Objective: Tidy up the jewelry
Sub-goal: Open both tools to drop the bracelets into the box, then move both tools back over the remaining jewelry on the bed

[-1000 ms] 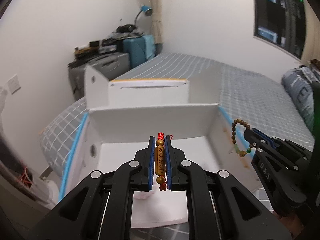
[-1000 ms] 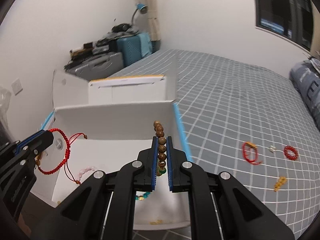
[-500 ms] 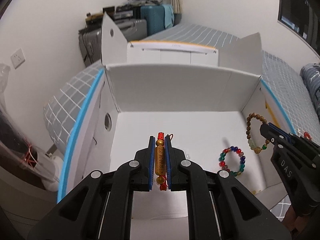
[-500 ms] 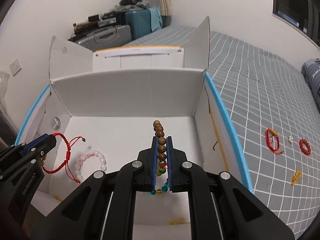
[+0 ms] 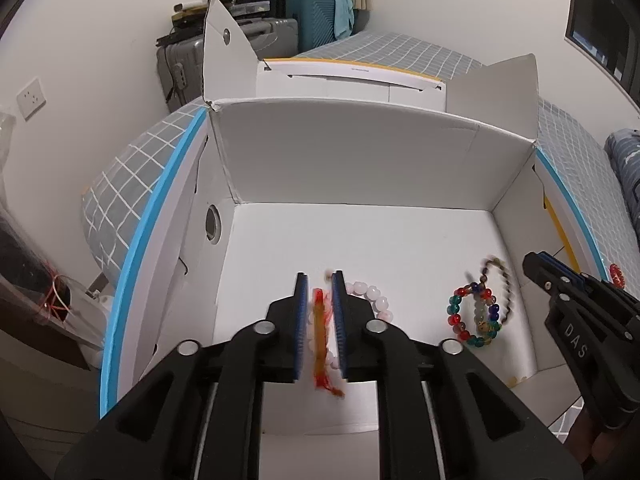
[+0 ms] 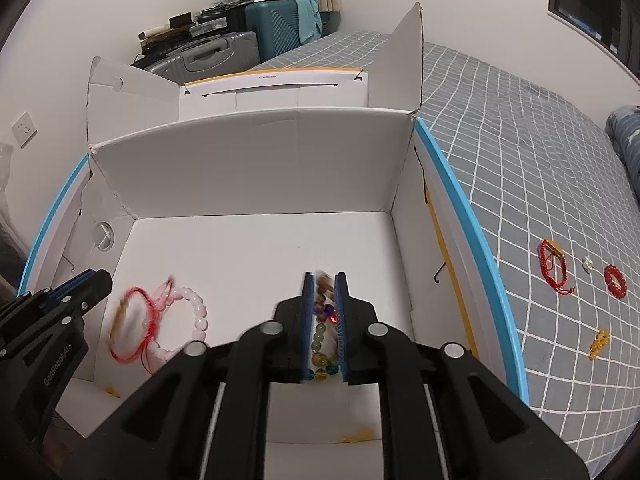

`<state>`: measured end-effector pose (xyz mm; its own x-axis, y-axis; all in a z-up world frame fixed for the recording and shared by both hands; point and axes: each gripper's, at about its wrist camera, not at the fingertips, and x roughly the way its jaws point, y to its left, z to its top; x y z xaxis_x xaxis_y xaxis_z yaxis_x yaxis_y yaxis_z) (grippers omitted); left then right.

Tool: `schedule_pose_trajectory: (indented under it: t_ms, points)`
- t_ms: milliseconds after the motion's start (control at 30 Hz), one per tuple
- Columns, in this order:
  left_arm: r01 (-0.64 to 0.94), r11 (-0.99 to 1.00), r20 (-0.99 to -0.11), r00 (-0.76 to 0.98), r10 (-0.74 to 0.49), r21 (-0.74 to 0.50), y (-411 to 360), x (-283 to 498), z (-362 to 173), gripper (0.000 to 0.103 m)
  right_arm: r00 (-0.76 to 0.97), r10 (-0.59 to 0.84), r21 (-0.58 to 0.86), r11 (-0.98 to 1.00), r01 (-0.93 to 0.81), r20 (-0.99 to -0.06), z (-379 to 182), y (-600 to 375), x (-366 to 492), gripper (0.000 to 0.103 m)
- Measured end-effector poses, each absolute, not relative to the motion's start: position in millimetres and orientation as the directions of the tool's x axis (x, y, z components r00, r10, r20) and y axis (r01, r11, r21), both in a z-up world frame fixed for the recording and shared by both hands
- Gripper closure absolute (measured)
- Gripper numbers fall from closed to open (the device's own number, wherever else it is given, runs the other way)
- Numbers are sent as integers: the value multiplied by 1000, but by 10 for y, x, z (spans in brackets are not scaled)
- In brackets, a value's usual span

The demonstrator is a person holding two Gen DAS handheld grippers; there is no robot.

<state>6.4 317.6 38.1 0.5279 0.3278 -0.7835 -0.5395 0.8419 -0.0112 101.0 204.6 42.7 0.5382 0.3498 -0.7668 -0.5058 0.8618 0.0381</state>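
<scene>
Both grippers are over an open white cardboard box [image 5: 360, 160] [image 6: 248, 160] on the bed. My left gripper [image 5: 320, 280] has its jaws slightly apart; the red cord bracelet [image 5: 320, 340] [image 6: 132, 328] is blurred, dropping between them onto a pink bead bracelet [image 5: 376, 296] [image 6: 196, 312]. My right gripper [image 6: 325, 280] is also slightly open; the brown wooden bead bracelet [image 6: 322, 300] [image 5: 496, 280] is blurred, falling onto a multicoloured bead bracelet [image 5: 472, 316] on the box floor.
On the grey checked bedspread [image 6: 520, 160] right of the box lie a red cord bracelet [image 6: 554, 266], a small white piece [image 6: 587, 264], a red bead ring [image 6: 615, 281] and a yellow charm [image 6: 599, 343]. Suitcases [image 5: 280, 28] stand by the far wall.
Both grippers moved down into the box and opened. The red cord bracelet and the wooden bead bracelet have slipped free and are falling.
</scene>
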Motion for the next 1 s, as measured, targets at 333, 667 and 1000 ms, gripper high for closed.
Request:
schedule_pose_trajectory:
  t_ms: [333, 667, 1000]
  points:
    - [-541, 839, -731, 597, 330, -63, 3093, -100, 692, 28, 631, 355, 34, 887, -461, -690, 824, 1805, 849, 21]
    - [-471, 879, -666, 680, 308, -74, 2637, -54, 995, 6, 731, 253, -13, 942, -336, -633, 1122, 1040, 827, 8]
    - [-347, 936, -677, 703, 219, -58, 1881, 354, 1144, 6, 762, 189, 38, 977, -211, -619, 1339, 40, 872, 8]
